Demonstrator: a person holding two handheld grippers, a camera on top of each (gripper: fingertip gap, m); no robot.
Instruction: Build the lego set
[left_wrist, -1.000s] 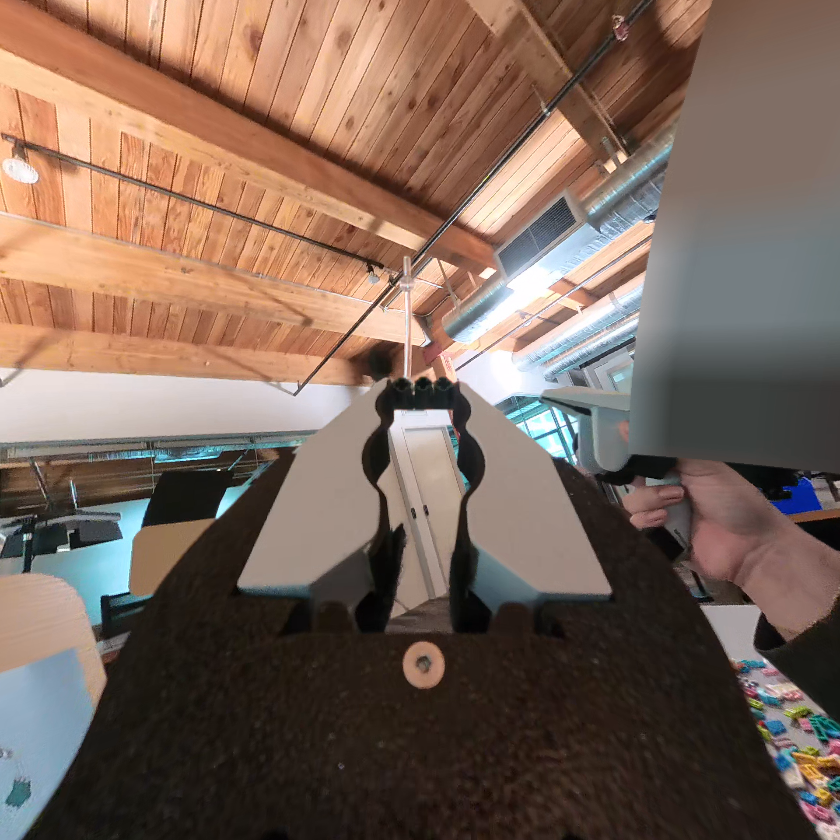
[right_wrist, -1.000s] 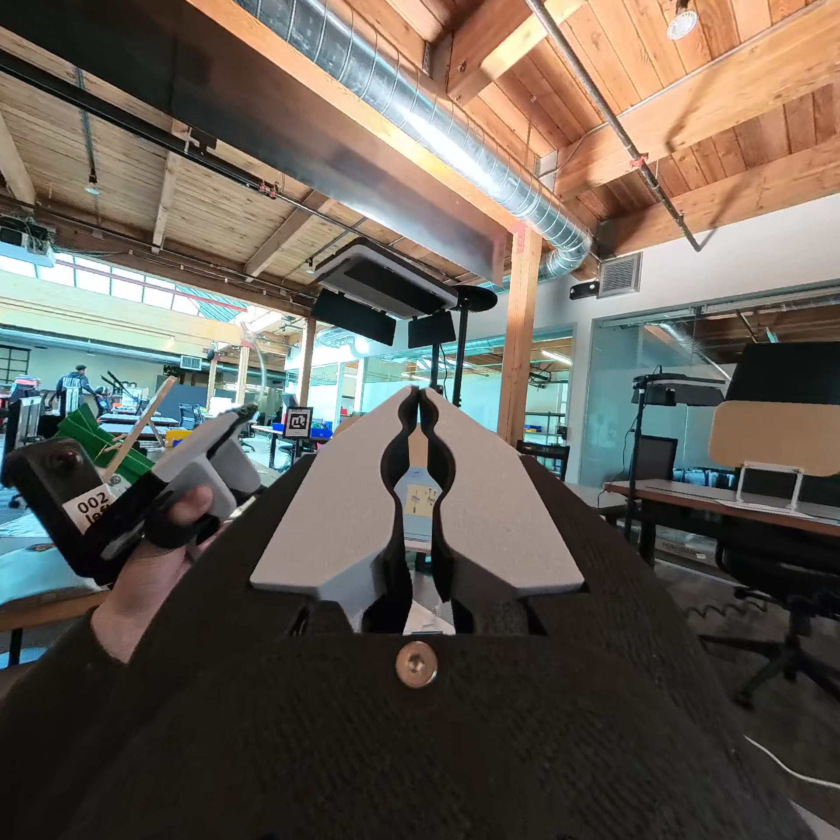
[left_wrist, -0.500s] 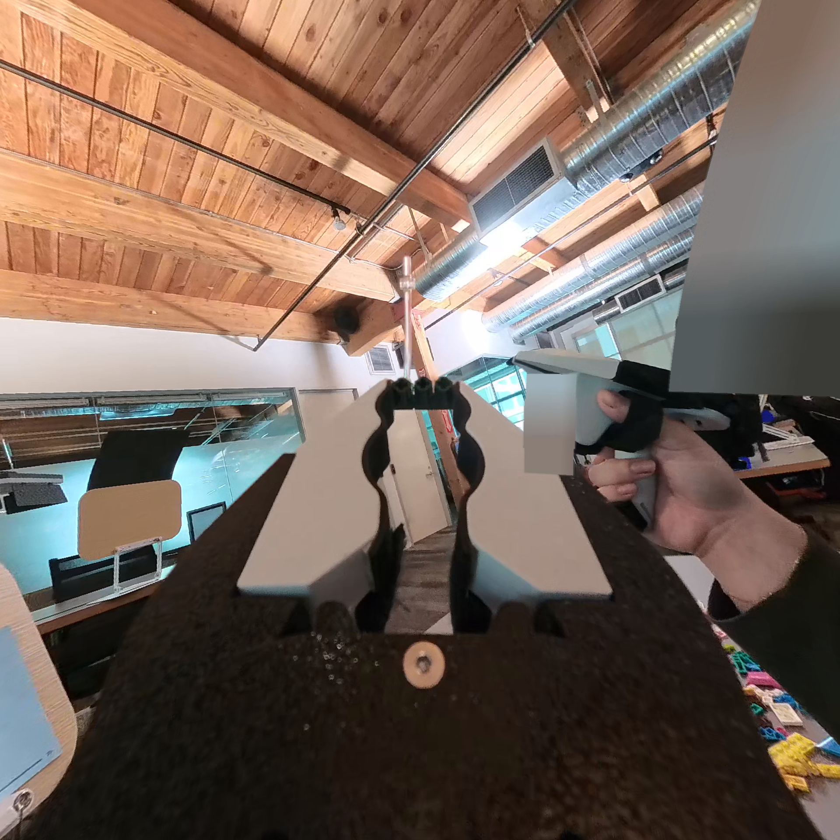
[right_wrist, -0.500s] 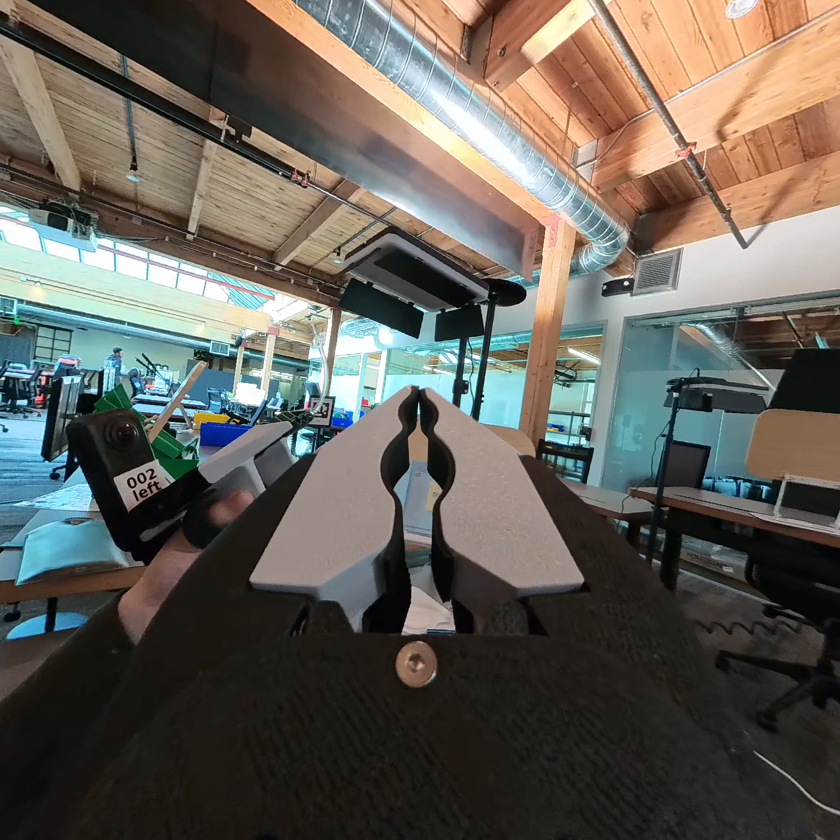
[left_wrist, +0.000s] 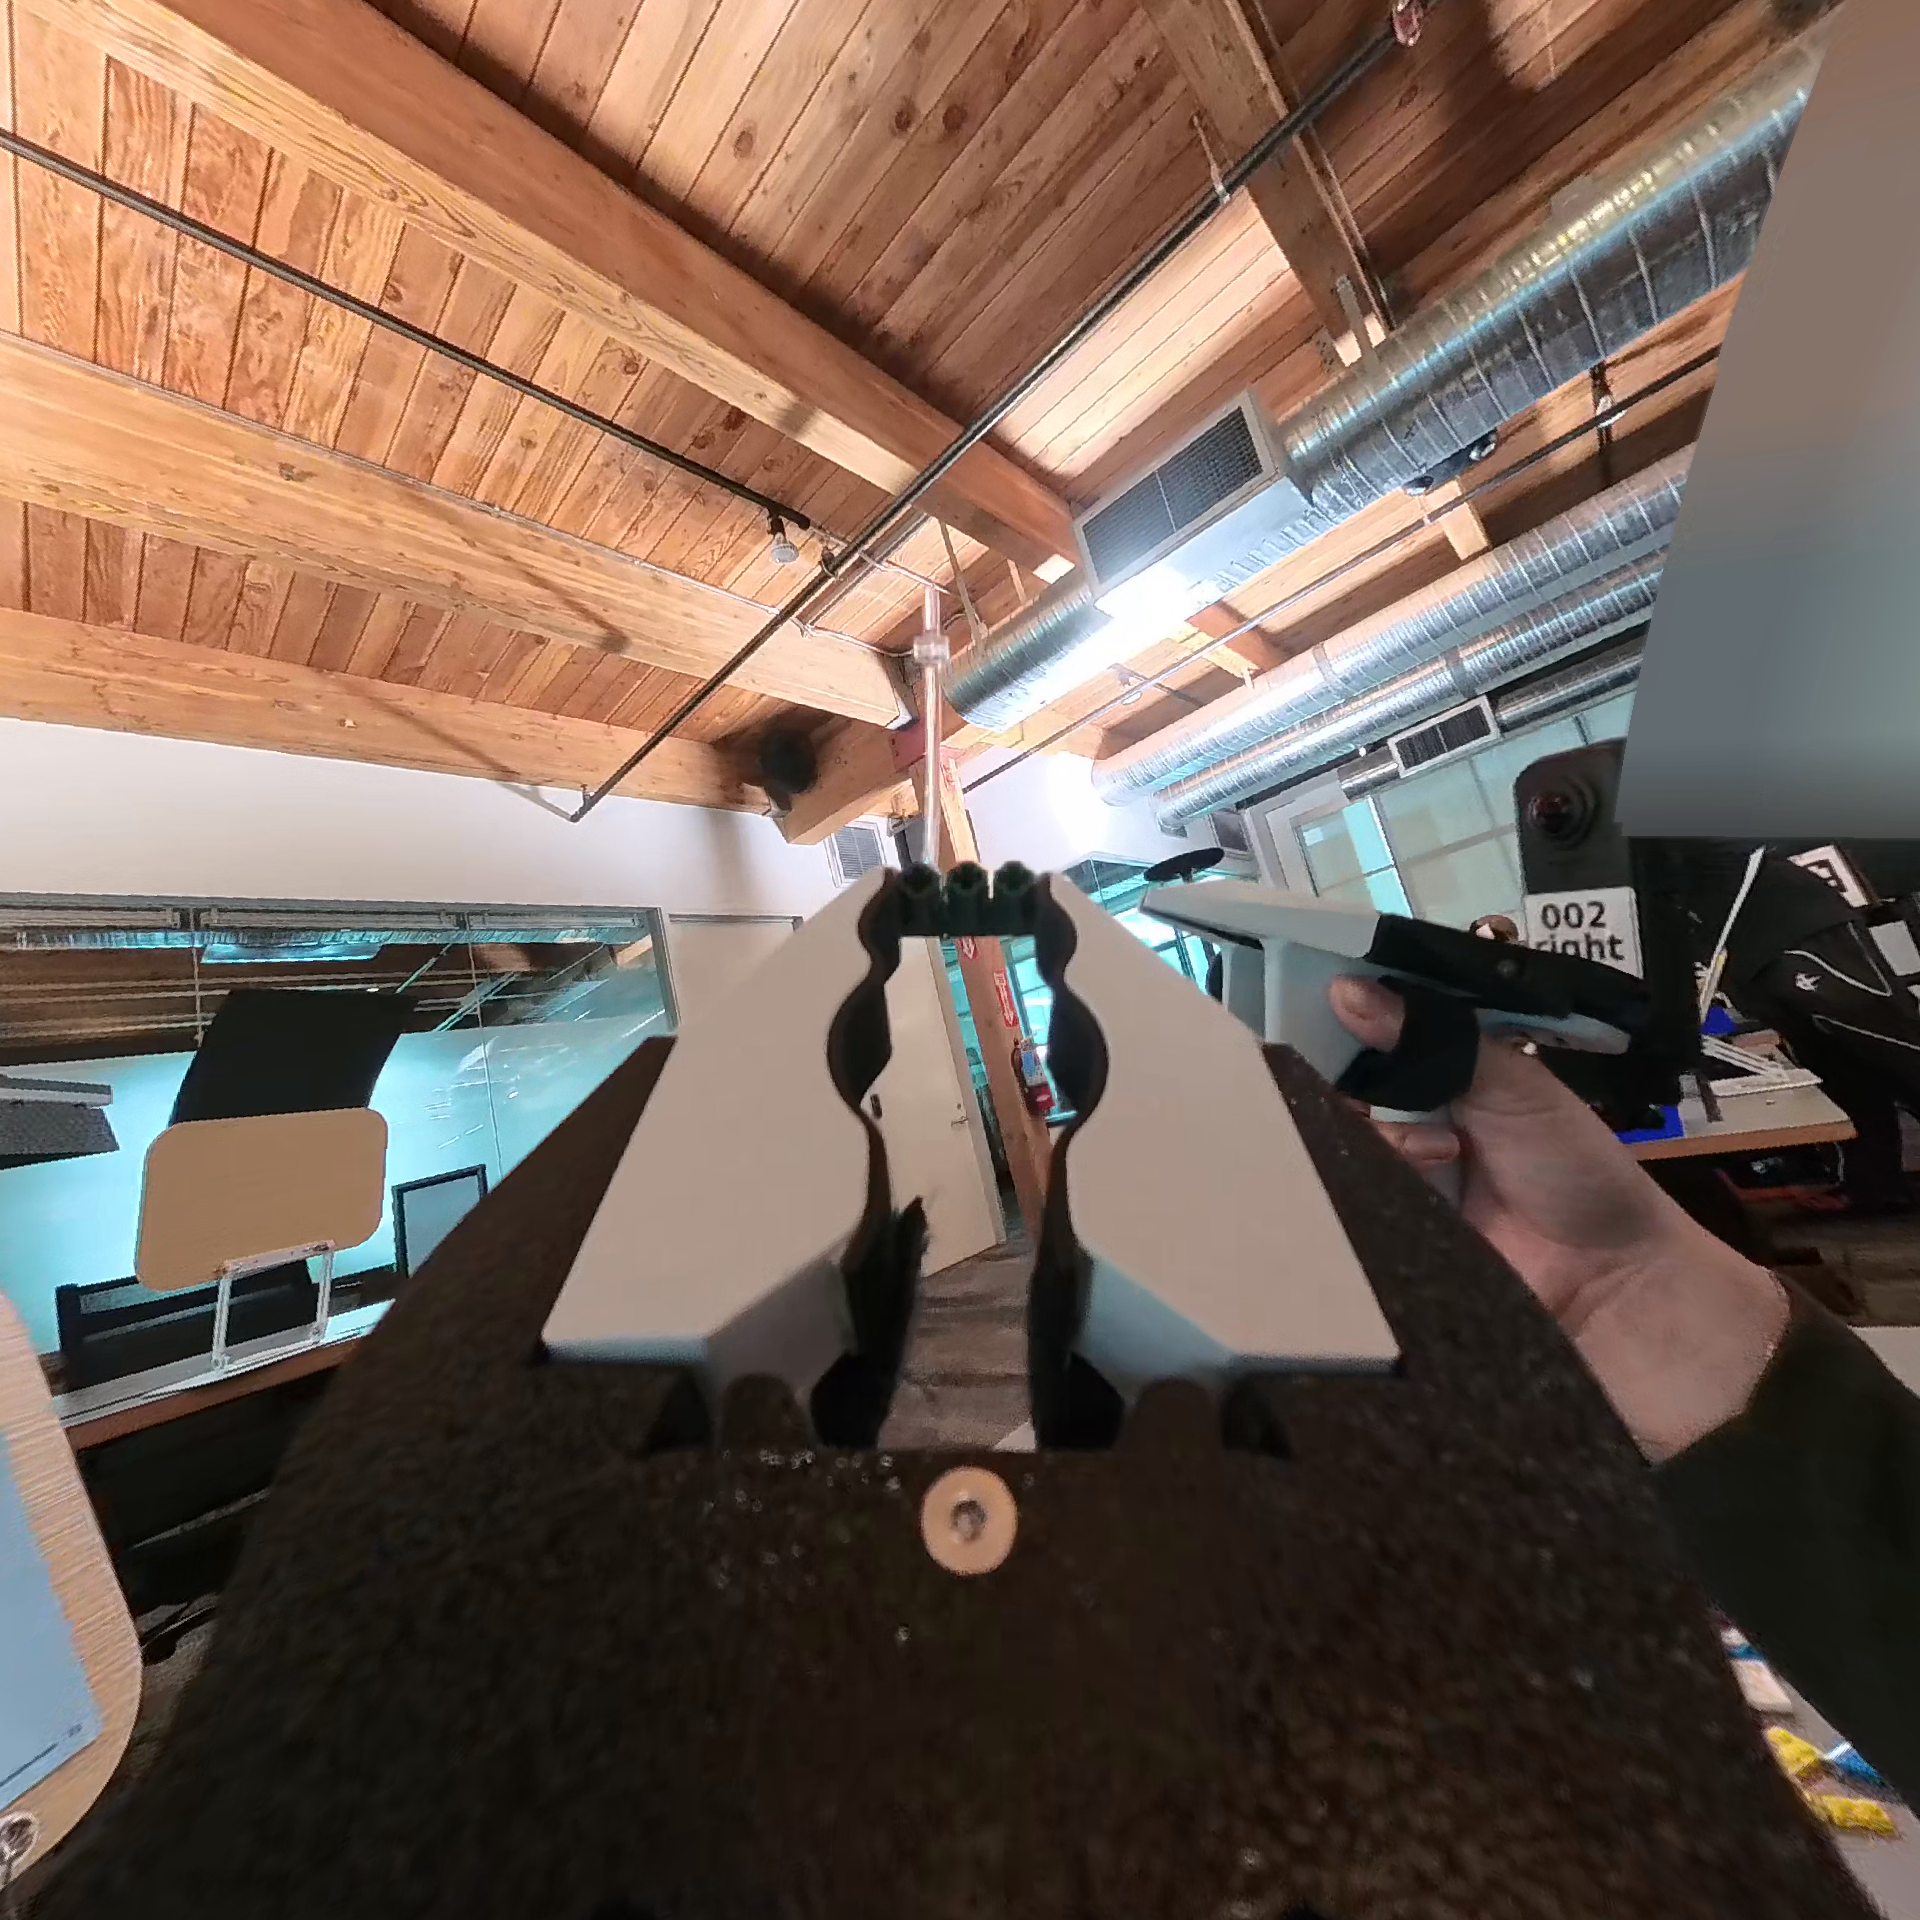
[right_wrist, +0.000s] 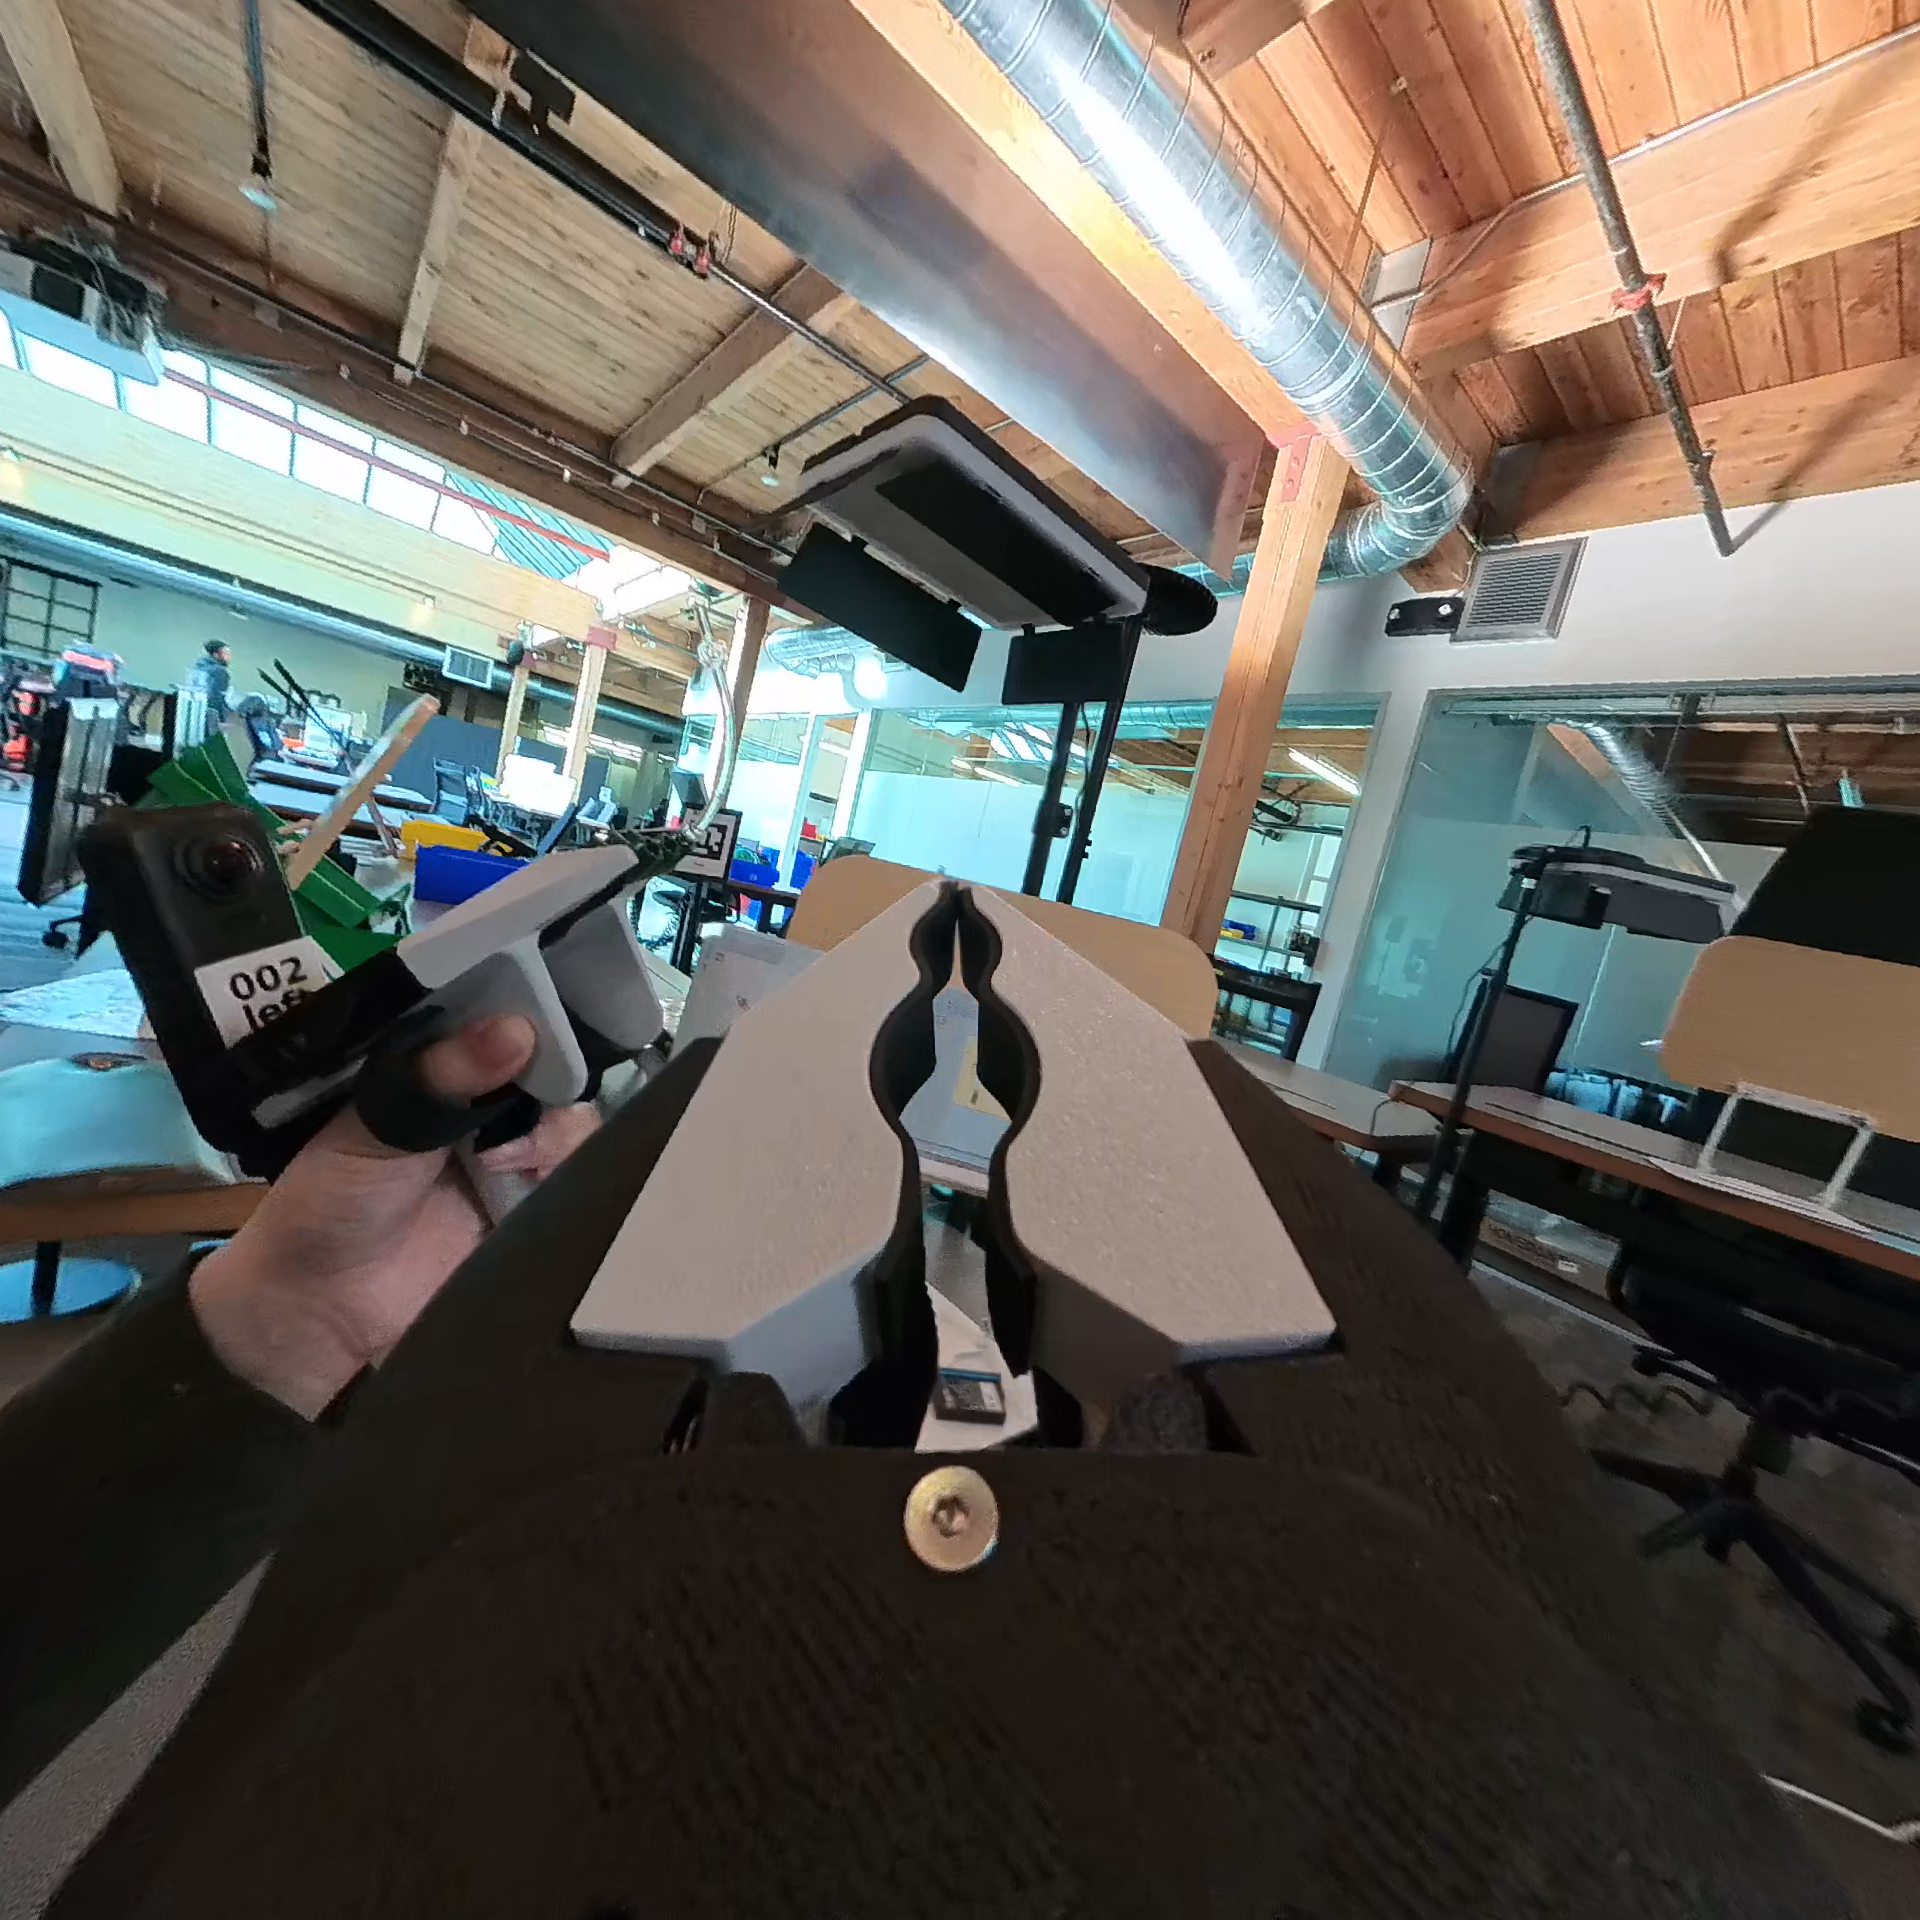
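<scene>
Your left tongs (left_wrist: 964, 896) are clamped on a dark 3-stud lego plate (left_wrist: 964, 891) with a clear antenna rod (left_wrist: 932, 727) rising from it, raised toward the ceiling. Your right tongs (right_wrist: 956, 906) are pressed together at the tips, apparently empty. You're mid-carry between steps (both views point away from the work). Next, bring the piece down to the desk — loose bricks (left_wrist: 1823, 1782) lie at lower right — and seat it squarely.

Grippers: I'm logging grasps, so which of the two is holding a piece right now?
The left gripper: a dark studded lego piece with a clear rod is pinched at its tips. The right gripper has its tips shut together on nothing.
</scene>
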